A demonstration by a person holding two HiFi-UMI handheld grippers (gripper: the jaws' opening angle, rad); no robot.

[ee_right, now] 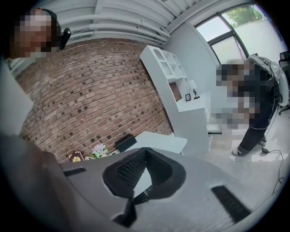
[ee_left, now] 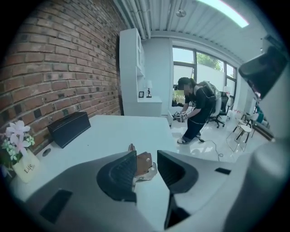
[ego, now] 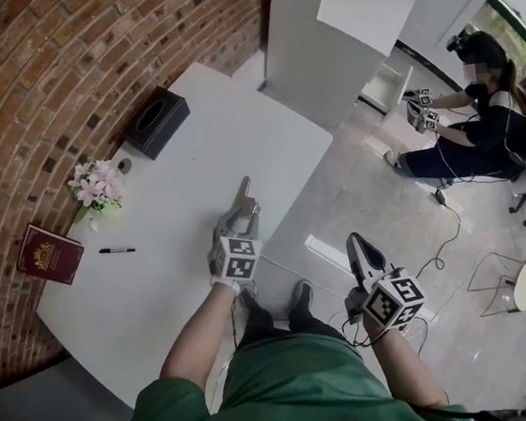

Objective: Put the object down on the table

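- Overhead, head view: left gripper (ego: 245, 193) sits over the white table (ego: 173, 168), near its right edge. The right gripper (ego: 355, 241) is off the table, above the floor. A black tissue box (ego: 155, 121), flowers (ego: 97, 183), a pen (ego: 117, 250) and a red book (ego: 49, 254) lie along the left side.
- Left gripper view: jaws stand apart. A small brown object (ee_left: 144, 162) with a metal clip lies on the table between them, with a clear gap to the right jaw.
- Right gripper view: jaws meet at the tips, nothing between them.
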